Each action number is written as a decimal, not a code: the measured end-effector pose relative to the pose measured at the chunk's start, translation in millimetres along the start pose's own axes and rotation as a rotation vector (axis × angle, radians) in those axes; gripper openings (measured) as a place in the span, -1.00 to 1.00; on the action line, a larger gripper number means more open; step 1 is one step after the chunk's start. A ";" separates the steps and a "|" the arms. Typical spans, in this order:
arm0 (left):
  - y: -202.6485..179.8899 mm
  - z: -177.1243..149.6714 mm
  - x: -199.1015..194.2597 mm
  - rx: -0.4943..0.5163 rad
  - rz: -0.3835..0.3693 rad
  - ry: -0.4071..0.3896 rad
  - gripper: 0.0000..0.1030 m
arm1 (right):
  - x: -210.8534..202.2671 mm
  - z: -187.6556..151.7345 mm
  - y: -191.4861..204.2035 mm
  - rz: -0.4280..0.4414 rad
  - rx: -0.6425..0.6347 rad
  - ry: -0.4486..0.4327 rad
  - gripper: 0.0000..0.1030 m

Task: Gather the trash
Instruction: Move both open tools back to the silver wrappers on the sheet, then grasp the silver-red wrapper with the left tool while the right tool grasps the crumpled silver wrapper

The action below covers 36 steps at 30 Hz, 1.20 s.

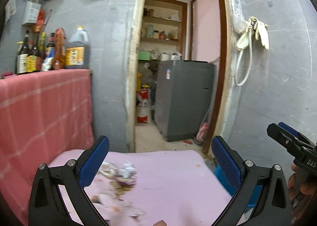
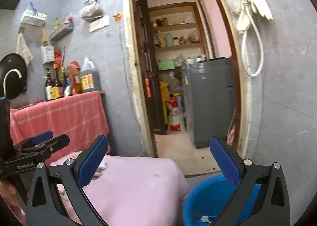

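Observation:
Crumpled paper and scraps of trash (image 1: 118, 178) lie blurred on the pink-covered table (image 1: 168, 176), low between the fingers of my left gripper (image 1: 160, 158), which stands open and holds nothing. In the right wrist view my right gripper (image 2: 158, 158) is also open and empty, held above the table's right edge. Below its right finger stands a blue bucket (image 2: 206, 202) with a scrap of wrapper (image 2: 206, 219) inside. Part of the trash (image 2: 101, 168) shows behind its left finger. Each view catches the other tool: the right gripper (image 1: 281, 128) at the right, the left gripper (image 2: 53, 138) at the left.
A counter draped in red checked cloth (image 1: 43, 111) carries several bottles (image 1: 51, 53) to the left. Straight ahead a doorway (image 2: 178, 87) opens to a grey washing machine (image 1: 184, 99) and shelves. A hose and gloves (image 2: 253, 33) hang on the grey wall at right.

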<state>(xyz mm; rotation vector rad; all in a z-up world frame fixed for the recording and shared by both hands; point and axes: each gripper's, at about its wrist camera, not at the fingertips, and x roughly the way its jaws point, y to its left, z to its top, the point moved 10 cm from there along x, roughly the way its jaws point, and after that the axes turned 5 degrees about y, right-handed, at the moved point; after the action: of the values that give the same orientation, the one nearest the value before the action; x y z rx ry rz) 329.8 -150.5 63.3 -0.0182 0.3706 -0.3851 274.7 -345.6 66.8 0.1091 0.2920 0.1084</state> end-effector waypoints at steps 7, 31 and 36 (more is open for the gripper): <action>63.3 -6.1 -20.7 -0.028 0.088 -0.007 0.97 | 8.8 2.1 45.0 0.039 -0.043 -0.017 1.00; 195.9 -74.0 48.5 -0.221 0.213 0.262 0.96 | 141.9 -48.8 121.3 0.176 -0.128 0.249 0.99; 201.3 -71.7 69.8 -0.254 0.198 0.281 0.95 | 166.8 -62.0 129.8 0.187 -0.142 0.302 0.81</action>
<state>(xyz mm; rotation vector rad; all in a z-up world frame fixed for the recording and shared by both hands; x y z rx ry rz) 437.4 14.1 -45.4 -0.1753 0.6918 -0.1417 403.6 -191.3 -23.2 -0.0218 0.5747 0.3317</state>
